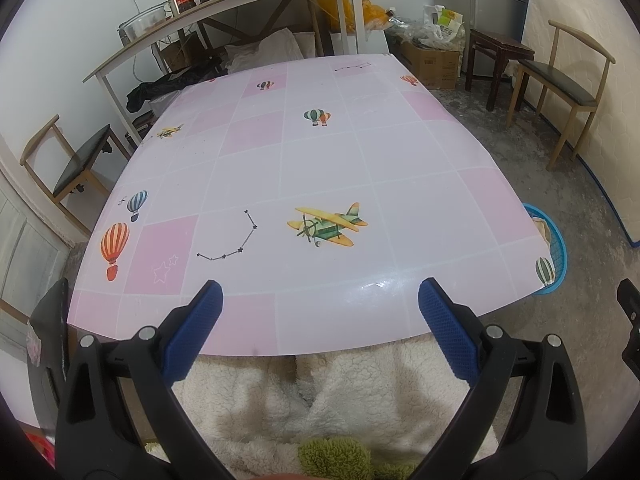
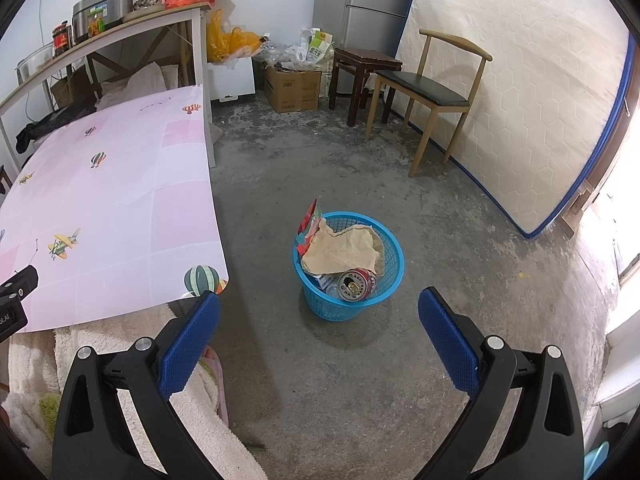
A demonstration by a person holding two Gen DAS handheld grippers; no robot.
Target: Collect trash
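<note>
My left tool (image 1: 320, 292) wide open, holds nothing. My right tool (image 2: 319, 304) same. Counter (image 1: 320, 152) bare. Trash, can (image 2: 354, 285) and paper (image 2: 340, 250), in blue basket (image 2: 394, 276), frame middle. Job looks done; next, check floor.

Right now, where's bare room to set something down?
Whole tabletop is bare, balloon prints to plane print. Floor between basket and chair is free. Crowded: the basket itself, and the far corner around the cardboard box.

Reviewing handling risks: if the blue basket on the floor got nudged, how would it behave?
The basket looks like thin mesh plastic, so probably light and apt to slide on the concrete. The can and paper add little weight; a high push might tip it.
</note>
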